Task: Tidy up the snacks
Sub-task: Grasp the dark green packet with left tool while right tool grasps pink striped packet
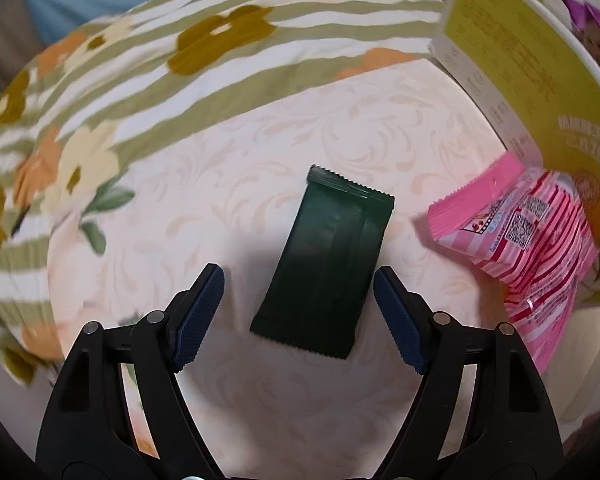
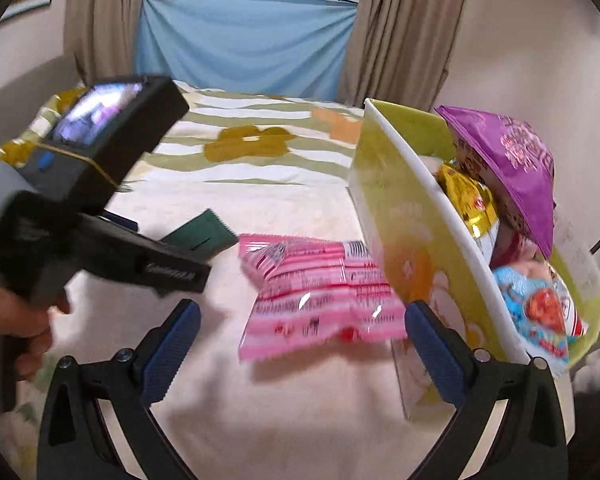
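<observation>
We count one dark green packet (image 1: 326, 264) and one pink packet (image 2: 320, 292) loose; three sit in the box (image 2: 396, 216). Our left gripper (image 1: 299, 308) and right gripper (image 2: 302, 354) gape wide, empty.

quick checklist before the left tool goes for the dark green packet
1. Left tool open: ok.
2. Dark green packet lying flat between its fingers, nothing on top: ok.
3. Pink striped packet clear of the green one: ok, a gap shows.
4. Room left in the yellow box: cannot tell, several bags already fill it.
5. Right tool open and holding nothing: ok.
</observation>
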The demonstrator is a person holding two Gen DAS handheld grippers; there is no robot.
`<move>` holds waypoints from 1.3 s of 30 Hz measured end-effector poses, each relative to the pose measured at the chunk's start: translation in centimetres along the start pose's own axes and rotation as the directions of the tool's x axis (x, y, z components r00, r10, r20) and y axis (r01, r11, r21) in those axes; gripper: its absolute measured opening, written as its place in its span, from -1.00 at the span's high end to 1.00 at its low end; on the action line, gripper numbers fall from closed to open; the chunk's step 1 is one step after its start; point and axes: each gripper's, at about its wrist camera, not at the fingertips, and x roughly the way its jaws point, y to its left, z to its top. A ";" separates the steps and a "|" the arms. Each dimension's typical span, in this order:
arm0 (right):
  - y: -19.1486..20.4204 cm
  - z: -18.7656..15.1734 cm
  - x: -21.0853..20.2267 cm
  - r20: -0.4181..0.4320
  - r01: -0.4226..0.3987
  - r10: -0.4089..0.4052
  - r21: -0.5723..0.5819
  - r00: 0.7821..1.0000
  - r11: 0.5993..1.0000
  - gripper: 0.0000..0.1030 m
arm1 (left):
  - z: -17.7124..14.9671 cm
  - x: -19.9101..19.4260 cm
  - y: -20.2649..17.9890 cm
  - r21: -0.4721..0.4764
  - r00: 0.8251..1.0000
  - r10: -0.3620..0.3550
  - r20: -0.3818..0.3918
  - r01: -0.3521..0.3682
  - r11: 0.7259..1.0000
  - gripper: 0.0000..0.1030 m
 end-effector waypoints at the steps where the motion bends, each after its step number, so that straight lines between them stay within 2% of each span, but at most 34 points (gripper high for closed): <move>1: 0.2 0.1 0.4 -0.003 0.021 -0.021 -0.004 1.000 1.000 -0.97 | 0.1 0.3 -0.1 0.021 1.000 -0.004 -0.007 0.005 1.000 -0.45; 5: 0.3 0.9 2.0 -0.019 0.083 -0.083 -0.012 0.996 0.996 -0.97 | 0.3 0.5 -0.2 0.075 0.999 -0.034 -0.001 0.034 0.997 -0.33; 8: 0.5 1.6 2.6 -0.030 0.095 -0.096 -0.017 0.995 0.995 -0.97 | 0.5 0.4 0.2 0.067 0.999 -0.033 0.010 0.032 0.997 -0.06; 9: 0.8 1.8 2.7 -0.034 0.101 -0.102 -0.024 0.994 0.995 -0.97 | 0.6 0.3 0.5 0.062 0.999 -0.031 0.014 0.030 0.998 0.13; 10: 1.1 2.1 2.9 -0.032 0.116 -0.118 -0.037 0.993 0.993 -0.97 | 0.7 0.3 0.7 0.060 0.999 -0.032 0.012 0.031 0.998 0.17; 12: 1.3 2.7 3.1 -0.032 0.137 -0.139 -0.057 0.990 0.989 -0.97 | 0.8 0.4 1.0 0.065 0.999 -0.037 0.010 0.036 0.997 0.18; 17: 1.1 4.1 5.4 -0.103 0.165 -0.169 -0.049 0.980 0.985 -0.97 | 0.3 0.2 1.6 0.088 0.999 -0.044 0.005 0.043 0.995 0.18; 25: 1.7 3.7 9.3 -0.266 0.122 -0.145 -0.103 0.953 0.987 -0.95 | -1.6 -0.4 2.8 0.074 0.998 -0.053 -0.016 0.055 0.996 0.19; 27: 1.6 3.6 9.5 -0.278 0.109 -0.138 -0.116 0.951 0.987 -0.83 | -1.9 -0.5 3.1 0.066 0.998 -0.058 -0.021 0.060 0.996 0.19; 29: 1.2 3.6 9.5 -0.278 0.102 -0.132 -0.119 0.951 0.988 -0.56 | -2.3 -0.7 3.4 0.052 0.997 -0.072 -0.026 0.074 0.996 0.20; 30: 1.1 3.7 9.2 -0.270 0.101 -0.131 -0.120 0.954 0.988 -0.30 | -2.5 -0.8 3.7 0.042 0.996 -0.083 -0.028 0.084 0.996 0.20; 33: 0.7 3.8 8.6 -0.256 0.069 -0.096 -0.110 0.962 0.992 -0.18 | -3.0 -1.1 4.2 0.010 0.993 -0.114 -0.025 0.115 0.993 0.20; 39: 0.6 4.1 6.5 -0.230 0.012 -0.028 -0.069 0.973 0.998 -0.15 | -3.6 -3.2 5.1 -0.040 0.990 -0.139 0.008 0.139 0.989 0.20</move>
